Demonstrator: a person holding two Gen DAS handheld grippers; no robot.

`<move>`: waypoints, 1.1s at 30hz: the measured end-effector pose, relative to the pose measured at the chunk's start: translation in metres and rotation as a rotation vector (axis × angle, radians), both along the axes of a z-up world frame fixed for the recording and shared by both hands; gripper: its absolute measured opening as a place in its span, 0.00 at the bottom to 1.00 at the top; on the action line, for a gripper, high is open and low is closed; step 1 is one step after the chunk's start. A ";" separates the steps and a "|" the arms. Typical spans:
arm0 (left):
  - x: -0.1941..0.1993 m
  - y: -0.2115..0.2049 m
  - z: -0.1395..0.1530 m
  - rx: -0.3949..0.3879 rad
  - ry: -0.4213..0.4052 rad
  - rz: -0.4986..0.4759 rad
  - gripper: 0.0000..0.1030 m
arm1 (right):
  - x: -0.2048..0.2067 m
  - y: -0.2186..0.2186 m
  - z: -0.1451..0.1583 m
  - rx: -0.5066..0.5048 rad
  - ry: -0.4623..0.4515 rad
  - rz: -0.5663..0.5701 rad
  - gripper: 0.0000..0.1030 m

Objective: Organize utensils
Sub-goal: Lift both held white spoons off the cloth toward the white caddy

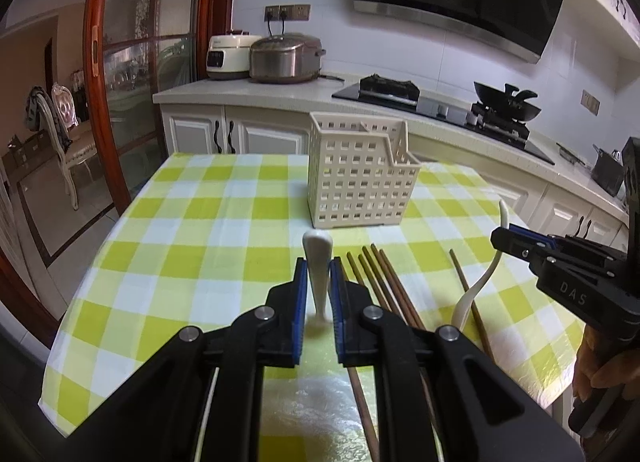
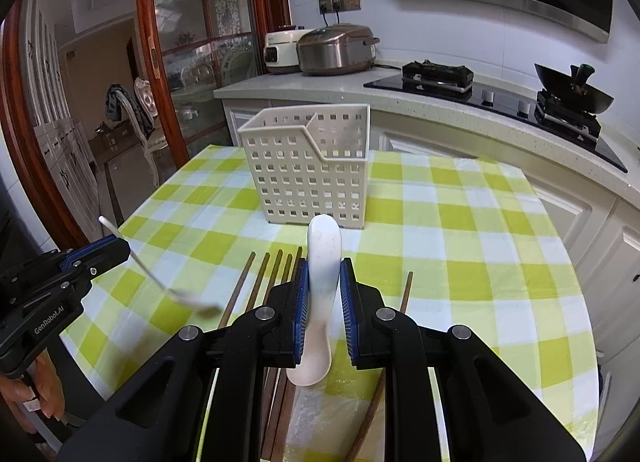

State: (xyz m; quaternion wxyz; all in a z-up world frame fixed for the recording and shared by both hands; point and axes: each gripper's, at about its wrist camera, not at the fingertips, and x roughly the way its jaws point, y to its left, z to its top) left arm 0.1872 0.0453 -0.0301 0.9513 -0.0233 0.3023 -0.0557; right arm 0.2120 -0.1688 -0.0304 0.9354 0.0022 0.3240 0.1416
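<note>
My left gripper (image 1: 319,268) is shut on the handle of a white spoon (image 1: 318,262), held above the checked tablecloth (image 1: 192,222). From the right wrist view this gripper (image 2: 118,248) sits at the left, its spoon (image 2: 160,282) slanting bowl-down. My right gripper (image 2: 325,268) is shut on a second white spoon (image 2: 323,250); in the left wrist view that gripper (image 1: 502,236) and spoon (image 1: 480,282) are at the right. A beige slotted utensil basket (image 1: 360,174) (image 2: 308,166) stands upright farther back on the table. Several wooden chopsticks (image 1: 380,282) (image 2: 256,282) lie below the grippers.
A single chopstick (image 2: 407,294) lies apart to the right of the bundle. Behind the table runs a counter (image 1: 240,92) with two rice cookers (image 1: 280,58), a stove (image 1: 400,94) and a wok (image 1: 508,100). A wood-framed glass door (image 1: 96,62) stands left. A person's hand (image 2: 36,394) holds the left gripper.
</note>
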 end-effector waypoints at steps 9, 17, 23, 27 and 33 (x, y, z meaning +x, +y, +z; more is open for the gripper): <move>0.017 -0.005 0.022 -0.001 -0.050 -0.014 0.07 | 0.017 -0.002 0.010 0.008 -0.038 -0.008 0.18; 0.047 -0.011 0.061 0.009 -0.131 -0.025 0.01 | 0.046 -0.004 0.046 0.020 -0.124 -0.010 0.18; 0.064 0.002 0.045 -0.040 -0.069 0.010 0.04 | 0.055 -0.010 0.044 0.041 -0.119 -0.007 0.18; 0.075 0.027 -0.002 -0.089 0.064 0.072 0.12 | 0.057 -0.009 0.020 0.035 -0.059 0.009 0.18; 0.069 0.056 -0.049 -0.045 0.084 0.138 0.19 | 0.059 -0.009 -0.007 0.063 -0.001 0.010 0.18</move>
